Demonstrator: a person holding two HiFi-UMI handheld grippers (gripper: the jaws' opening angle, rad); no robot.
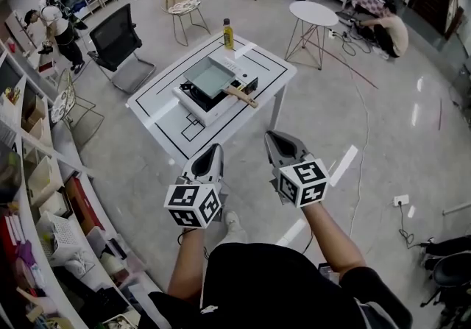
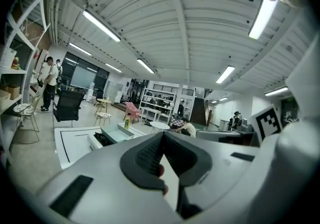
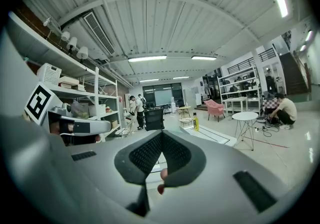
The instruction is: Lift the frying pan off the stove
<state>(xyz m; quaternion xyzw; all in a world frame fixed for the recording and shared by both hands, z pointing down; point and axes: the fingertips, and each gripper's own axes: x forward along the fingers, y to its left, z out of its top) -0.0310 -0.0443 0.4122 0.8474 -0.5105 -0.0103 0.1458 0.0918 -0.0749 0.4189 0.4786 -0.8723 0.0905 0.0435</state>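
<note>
Well short of the table's (image 1: 165, 129) near edge, the left gripper (image 1: 215, 148) and right gripper (image 1: 271, 135) are hanging in the air, each with its jaws pressed together on nothing. The frying pan (image 1: 208, 76) is sitting on the stove (image 1: 208, 114) about mid-table; it is showing a squarish, pale grey-green body, with a light wooden handle (image 1: 243, 96) pointing toward the near right edge. Judged risks: jaws arriving closed are likely to shove the handle instead of taking it; a grip far out on that slim handle is likely to let the wide pan sag or twist; a careless swing is endangering the bottle (image 1: 228, 34) at the far corner.
</note>
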